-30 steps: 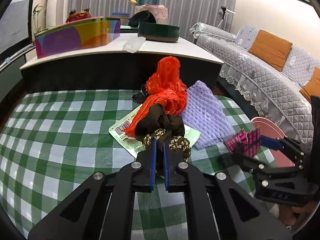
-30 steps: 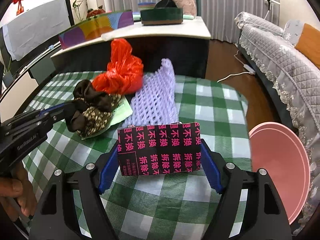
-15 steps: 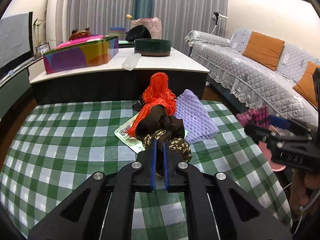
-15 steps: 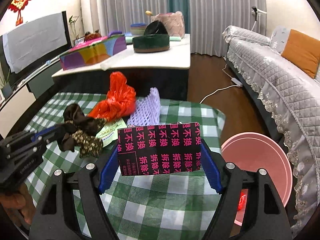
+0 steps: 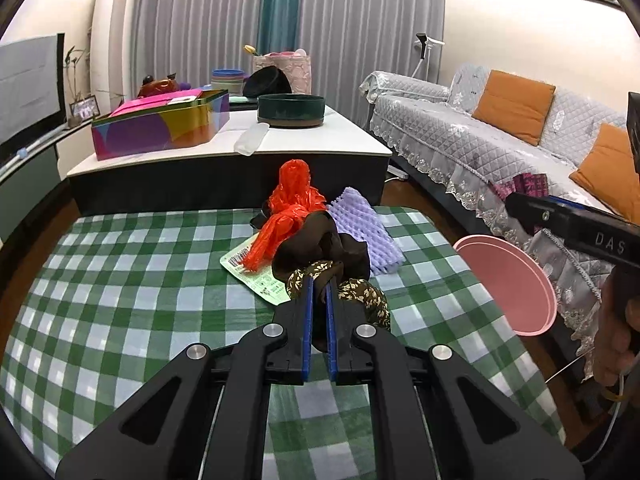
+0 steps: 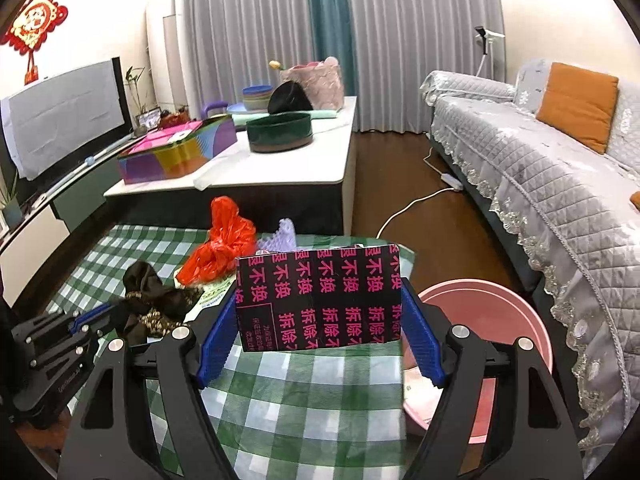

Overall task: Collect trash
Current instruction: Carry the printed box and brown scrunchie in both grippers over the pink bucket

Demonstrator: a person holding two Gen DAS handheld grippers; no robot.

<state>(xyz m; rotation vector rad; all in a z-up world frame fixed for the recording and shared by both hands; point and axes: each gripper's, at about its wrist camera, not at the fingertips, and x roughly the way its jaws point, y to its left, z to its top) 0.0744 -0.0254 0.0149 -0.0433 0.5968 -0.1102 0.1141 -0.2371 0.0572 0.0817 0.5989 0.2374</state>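
My left gripper is shut on a brown floral cloth bundle, which hangs lifted above the green checked table. In the right wrist view that same bundle shows at the lower left. A black box with pink characters sits clamped by its ends in my right gripper, held above the table's right edge. Just to the right and lower stands a pink basin on the floor. Left on the table are a red plastic bag, a purple foam net and a green-white paper packet.
Behind the table is a low white-topped cabinet with a colourful tin and a dark round bowl. A grey quilted sofa runs along the right, with a white power cable on the wooden floor.
Both grippers have risen and drawn back from the table with their loads. The brown cloth has come up off the table. The pink basin shows more fully under the right gripper.
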